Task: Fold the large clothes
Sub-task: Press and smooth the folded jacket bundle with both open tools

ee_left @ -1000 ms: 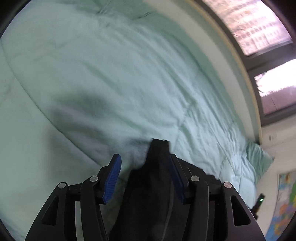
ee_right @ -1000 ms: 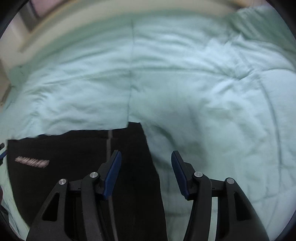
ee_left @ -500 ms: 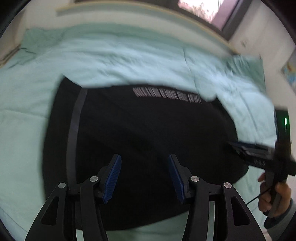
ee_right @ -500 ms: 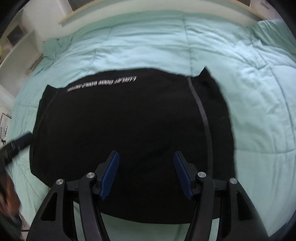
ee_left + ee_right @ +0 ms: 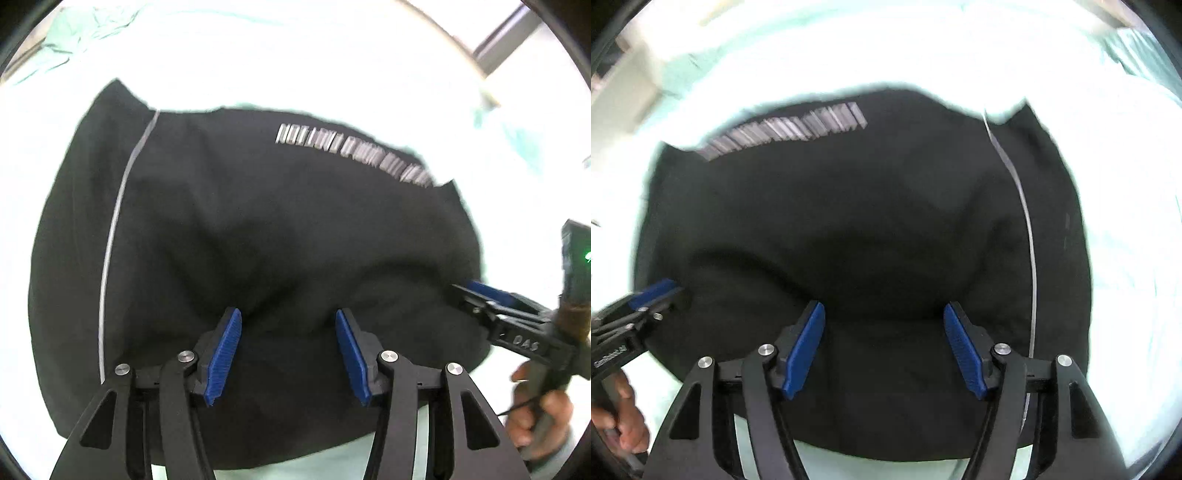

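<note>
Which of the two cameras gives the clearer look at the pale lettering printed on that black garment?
The left wrist view: the lettering on the black garment shows separate blurred characters, though unreadable. In the right wrist view the lettering is smeared into streaks near the garment's far edge.

Black garment (image 5: 258,229) of matt, soft cloth, gently rumpled, with a thin pale grey stripe (image 5: 118,221) and pale printed lettering (image 5: 351,151). Beneath, pale green quilted bedding (image 5: 1126,221), soft and matt. Matt black plastic gripper arms with ribbed blue pads (image 5: 223,356) and shiny metal pins (image 5: 389,356).
</note>
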`<action>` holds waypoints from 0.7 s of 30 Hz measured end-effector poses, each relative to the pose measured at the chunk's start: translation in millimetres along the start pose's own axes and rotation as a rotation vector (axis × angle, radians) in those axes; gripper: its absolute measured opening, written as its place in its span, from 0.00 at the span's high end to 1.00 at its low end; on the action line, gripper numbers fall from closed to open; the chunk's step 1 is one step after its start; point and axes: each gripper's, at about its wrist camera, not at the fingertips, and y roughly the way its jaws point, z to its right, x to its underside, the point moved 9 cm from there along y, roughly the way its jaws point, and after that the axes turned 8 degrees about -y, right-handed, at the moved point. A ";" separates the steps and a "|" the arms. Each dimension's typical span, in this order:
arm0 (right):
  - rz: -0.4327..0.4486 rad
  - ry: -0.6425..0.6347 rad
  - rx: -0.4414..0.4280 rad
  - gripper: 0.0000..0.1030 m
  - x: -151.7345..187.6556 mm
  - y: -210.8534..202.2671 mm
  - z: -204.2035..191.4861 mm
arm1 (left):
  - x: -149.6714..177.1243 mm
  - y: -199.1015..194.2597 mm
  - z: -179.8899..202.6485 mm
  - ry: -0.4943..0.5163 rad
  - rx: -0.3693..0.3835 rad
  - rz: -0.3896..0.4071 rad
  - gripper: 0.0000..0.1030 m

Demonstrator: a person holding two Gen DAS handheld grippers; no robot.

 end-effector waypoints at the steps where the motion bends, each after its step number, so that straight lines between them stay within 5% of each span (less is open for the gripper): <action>1: 0.046 -0.020 -0.001 0.33 -12.7 -11.2 -4.5 | -10.9 -9.5 2.7 -0.011 0.021 0.031 0.47; 4: 0.095 -0.059 0.018 0.32 -48.5 -14.5 -13.5 | -39.1 -13.5 7.9 -0.030 0.052 0.067 0.46; 6: 0.091 -0.046 0.010 0.32 -62.8 2.3 -13.5 | -51.2 0.8 4.9 -0.034 0.010 0.062 0.46; 9: -0.022 0.020 0.007 0.32 -71.1 58.8 1.5 | -60.1 43.0 -30.6 -0.101 -0.140 0.011 0.44; 12: -0.070 0.079 -0.052 0.30 -67.1 98.0 14.7 | -66.9 60.5 -52.4 -0.176 -0.104 0.012 0.45; 17: -0.041 0.056 -0.041 0.30 -59.1 85.6 15.5 | -61.5 47.4 -43.5 -0.128 -0.109 0.018 0.44; 21: 0.032 0.043 -0.030 0.30 -44.1 29.2 18.5 | -62.2 1.4 -50.6 -0.125 -0.098 0.099 0.45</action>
